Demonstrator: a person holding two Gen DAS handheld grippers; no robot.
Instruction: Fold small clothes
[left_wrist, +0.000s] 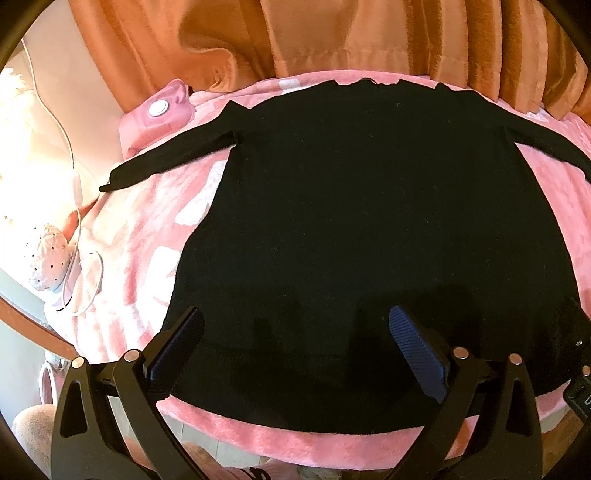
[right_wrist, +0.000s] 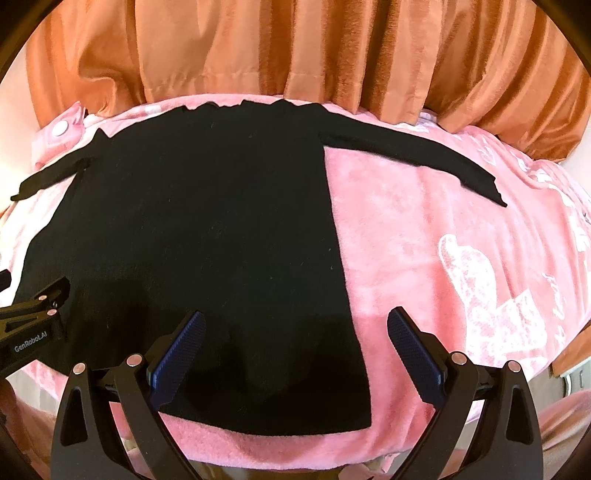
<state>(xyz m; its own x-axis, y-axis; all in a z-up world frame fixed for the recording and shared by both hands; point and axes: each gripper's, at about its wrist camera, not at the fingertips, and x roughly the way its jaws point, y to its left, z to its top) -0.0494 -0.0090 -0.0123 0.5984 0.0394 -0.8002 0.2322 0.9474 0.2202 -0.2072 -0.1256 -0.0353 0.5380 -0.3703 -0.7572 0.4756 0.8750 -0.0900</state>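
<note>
A black long-sleeved top (left_wrist: 351, 206) lies flat on a pink blanket (left_wrist: 140, 236), neck at the far side, hem toward me, both sleeves spread outward. My left gripper (left_wrist: 295, 321) hovers open above the hem's left part, nothing between its fingers. In the right wrist view the same top (right_wrist: 207, 229) fills the left half, its right sleeve (right_wrist: 424, 158) stretched over the blanket (right_wrist: 461, 258). My right gripper (right_wrist: 295, 325) is open over the hem's right corner. The left gripper's body (right_wrist: 33, 321) shows at the left edge.
Orange curtains (left_wrist: 332, 37) hang behind the bed. A pink pouch with a white button (left_wrist: 159, 109) lies at the far left corner. A white cable (left_wrist: 74, 177) and a white dotted object (left_wrist: 48, 254) sit beyond the blanket's left edge.
</note>
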